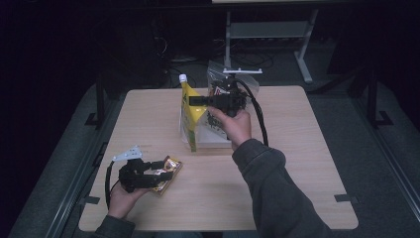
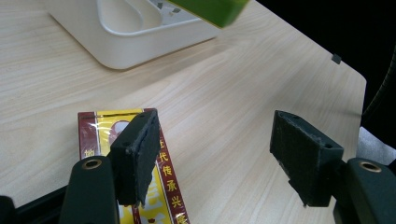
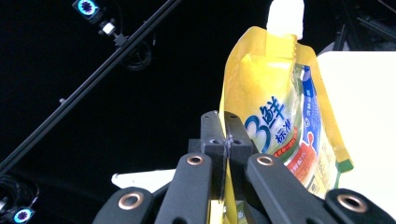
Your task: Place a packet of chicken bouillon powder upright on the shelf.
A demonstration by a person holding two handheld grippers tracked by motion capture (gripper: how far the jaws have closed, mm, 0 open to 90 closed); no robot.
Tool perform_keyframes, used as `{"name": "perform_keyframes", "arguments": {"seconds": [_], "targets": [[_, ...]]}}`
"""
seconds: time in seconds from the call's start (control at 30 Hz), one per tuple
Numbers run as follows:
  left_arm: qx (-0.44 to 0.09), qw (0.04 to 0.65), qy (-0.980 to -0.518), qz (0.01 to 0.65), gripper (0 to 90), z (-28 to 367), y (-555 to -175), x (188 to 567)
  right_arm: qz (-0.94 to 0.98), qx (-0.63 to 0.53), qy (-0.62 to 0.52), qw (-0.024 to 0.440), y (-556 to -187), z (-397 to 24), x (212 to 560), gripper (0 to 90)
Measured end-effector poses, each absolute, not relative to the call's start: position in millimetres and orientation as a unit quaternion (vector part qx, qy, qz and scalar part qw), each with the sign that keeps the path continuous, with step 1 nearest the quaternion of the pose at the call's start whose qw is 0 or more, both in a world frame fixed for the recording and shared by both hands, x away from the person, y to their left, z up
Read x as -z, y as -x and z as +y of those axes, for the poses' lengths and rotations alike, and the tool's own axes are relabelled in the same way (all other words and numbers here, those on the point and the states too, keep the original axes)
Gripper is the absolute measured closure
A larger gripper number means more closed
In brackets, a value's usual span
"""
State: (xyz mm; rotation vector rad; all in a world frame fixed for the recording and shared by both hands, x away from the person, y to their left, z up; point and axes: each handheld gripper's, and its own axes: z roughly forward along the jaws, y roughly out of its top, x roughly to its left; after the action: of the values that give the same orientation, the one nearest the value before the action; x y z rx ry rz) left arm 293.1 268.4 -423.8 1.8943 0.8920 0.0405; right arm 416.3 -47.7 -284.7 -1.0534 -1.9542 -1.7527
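Note:
A yellow spout pouch (image 1: 191,106) with a white cap is held up above a white tray (image 1: 212,144) in the middle of the table. My right gripper (image 1: 187,100) is shut on the pouch's edge. In the right gripper view the jaws pinch the side seam of the pouch (image 3: 280,116), whose cap points up. At the table's front left lies a red-and-gold packet (image 1: 167,173). My left gripper (image 1: 163,171) stands open over the packet. In the left gripper view one finger (image 2: 137,154) rests above the packet (image 2: 107,135) and the other is off to the side over bare wood.
A clear bag of dark snacks (image 1: 223,84) stands behind the tray at the table's far edge. The white tray (image 2: 135,44) sits ahead of my left gripper. A metal stand and cables occupy the dark floor beyond the table.

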Motion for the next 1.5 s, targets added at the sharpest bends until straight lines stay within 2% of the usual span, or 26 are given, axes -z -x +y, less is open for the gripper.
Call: {"name": "perform_keyframes", "arguments": {"seconds": [0.27,0.87,1.5], "targets": [[-0.02,0.497,-0.785,0.37,31.7,269,-293,425,-0.672,0.618,0.391,0.117,-432,-40,288,89.0],[-0.015,0.498,-0.785,0.369,30.7,271,-294,425,-0.663,0.62,0.415,0.072,-451,-19,304,88.9],[-0.015,0.499,-0.783,0.371,30.8,271,-294,424,-0.674,0.61,0.413,0.055,-457,-6,324,88.8]]}}
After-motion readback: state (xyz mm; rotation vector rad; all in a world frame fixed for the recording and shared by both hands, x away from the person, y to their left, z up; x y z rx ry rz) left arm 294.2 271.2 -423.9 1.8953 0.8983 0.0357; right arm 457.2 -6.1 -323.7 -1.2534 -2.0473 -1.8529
